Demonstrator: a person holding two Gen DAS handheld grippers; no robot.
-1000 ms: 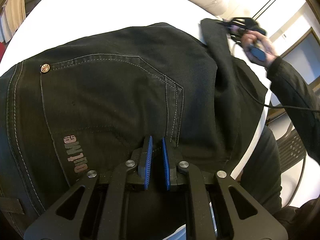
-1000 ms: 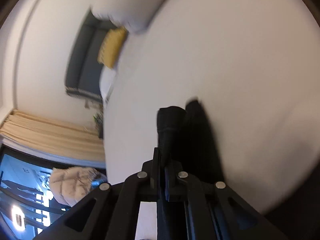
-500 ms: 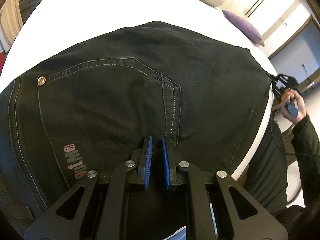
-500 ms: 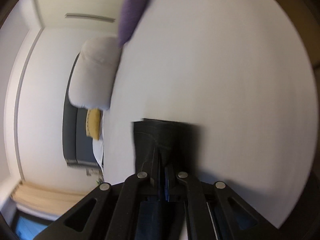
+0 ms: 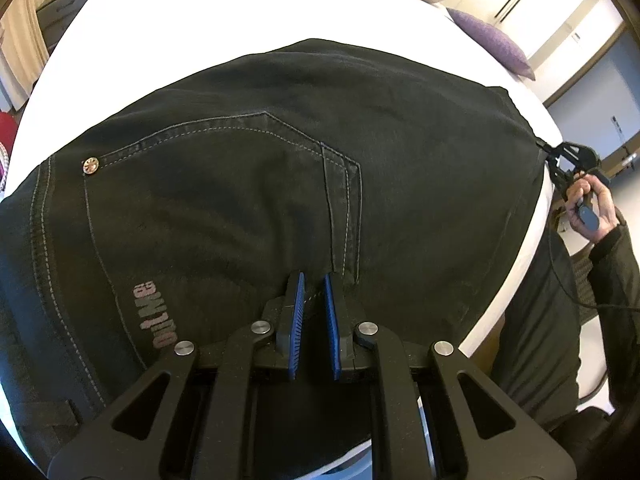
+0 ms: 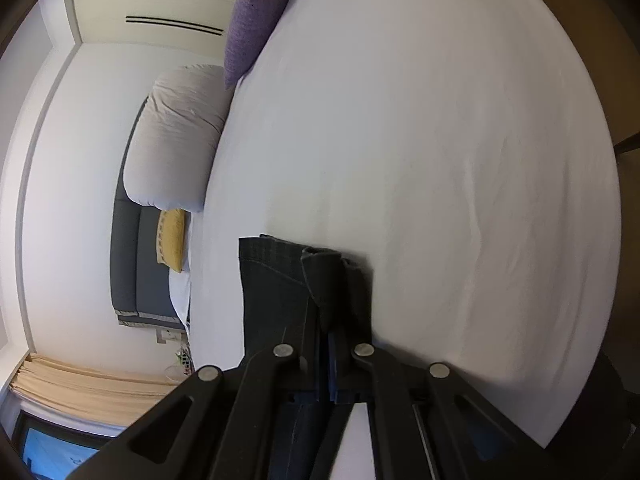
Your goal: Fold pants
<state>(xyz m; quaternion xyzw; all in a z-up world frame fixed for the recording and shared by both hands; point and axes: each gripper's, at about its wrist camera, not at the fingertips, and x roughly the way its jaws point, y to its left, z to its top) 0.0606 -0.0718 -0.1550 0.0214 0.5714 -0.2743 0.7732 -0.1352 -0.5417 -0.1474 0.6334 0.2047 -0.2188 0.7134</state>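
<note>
Bed: a big white sheet is covering it.
Purple pillow: it is lying at the far end of the bed.
White duvet: it is sitting bunched up next to the purple pillow.
Yellow cushion: it is resting on a grey sofa.
Curtain: it is hanging by the window.

The pants are matt black denim with pale stitching and a shiny metal rivet at ten o'clock, lying on smooth white bed sheet, the purple cushion coarse woven cloth.
</note>
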